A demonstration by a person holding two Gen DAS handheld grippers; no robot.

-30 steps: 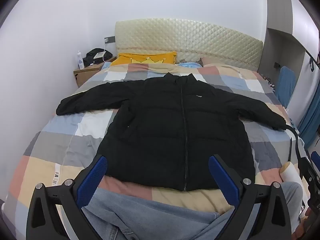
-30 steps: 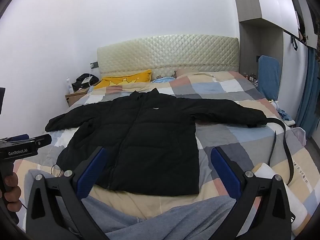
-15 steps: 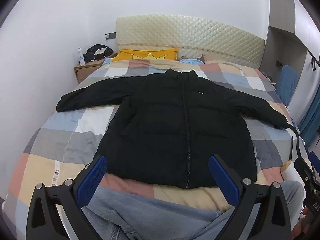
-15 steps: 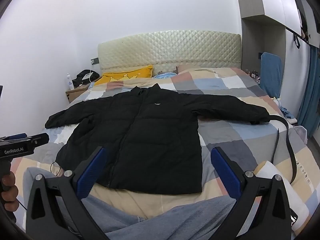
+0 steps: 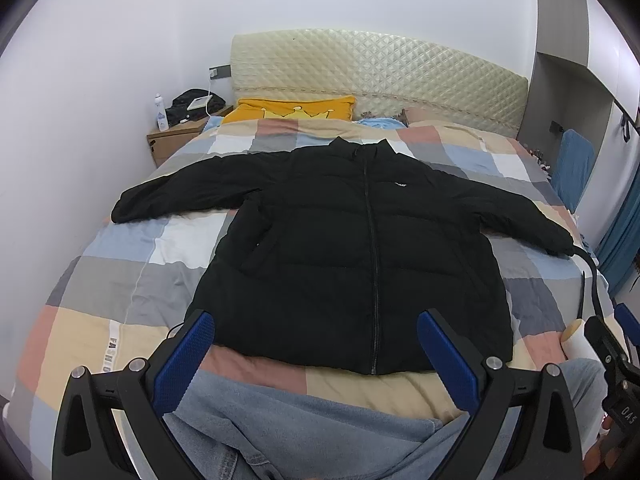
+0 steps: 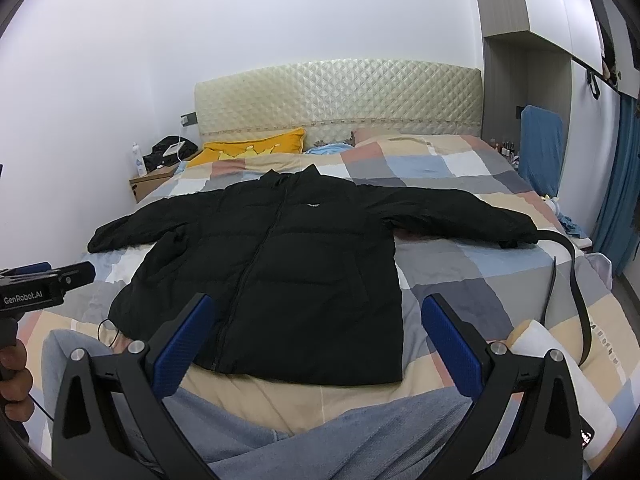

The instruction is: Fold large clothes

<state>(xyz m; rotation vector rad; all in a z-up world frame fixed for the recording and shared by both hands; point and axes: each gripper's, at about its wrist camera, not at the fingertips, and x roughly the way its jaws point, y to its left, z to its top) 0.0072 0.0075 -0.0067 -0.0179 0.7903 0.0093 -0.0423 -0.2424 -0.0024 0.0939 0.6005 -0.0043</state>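
A black puffer jacket (image 5: 352, 248) (image 6: 280, 276) lies flat, zipped, on the checked bed, collar toward the headboard and both sleeves spread out sideways. My left gripper (image 5: 316, 332) hovers open above the jacket's hem, nothing between its blue pads. My right gripper (image 6: 316, 320) is also open and empty, over the hem's right part. In the right wrist view the left gripper's body (image 6: 44, 284) shows at the left edge, held by a hand (image 6: 14, 376).
Checked bedspread (image 5: 104, 276) covers the bed. A black belt (image 6: 572, 280) curves off the right sleeve end. Jeans-clad legs (image 5: 304, 432) lie below the hem. Yellow pillow (image 5: 292, 108), padded headboard (image 5: 372, 76), nightstand (image 5: 172, 140) with a bottle at far left. Blue chair (image 6: 540, 148) at right.
Both grippers have tilted slightly downward and forward, so the jacket sits lower and larger in each view. The jacket has not moved; both grippers stay open.
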